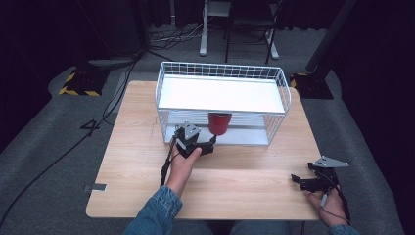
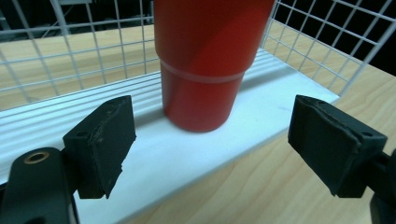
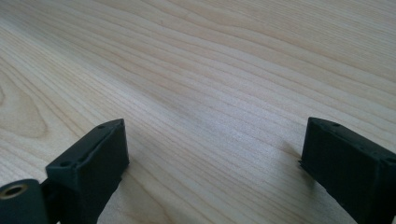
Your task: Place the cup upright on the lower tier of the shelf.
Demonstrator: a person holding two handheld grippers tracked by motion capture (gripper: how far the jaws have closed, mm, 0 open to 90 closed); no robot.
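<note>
Left tongs [image 2: 212, 144]: jaws spread wide, nothing held, facing the red cup [image 2: 208, 60] standing on the lower shelf [image 2: 261, 107] of the wire rack [image 1: 222, 100]. Right tongs [image 3: 215, 172]: jaws spread wide, empty, over the table [image 3: 210, 70].

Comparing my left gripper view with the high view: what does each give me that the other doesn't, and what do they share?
Left gripper view alone: the left gripper seen from behind its jaws, which stand wide apart and short of the red cup, not touching it; also the pale ring around the cup's body.

High view alone: the whole wire rack with its upper shelf, the right gripper low over the wooden table near its right edge, the person's denim sleeve.

Both: the red cup upright on the rack's lower shelf, white wire mesh, wooden table.
</note>
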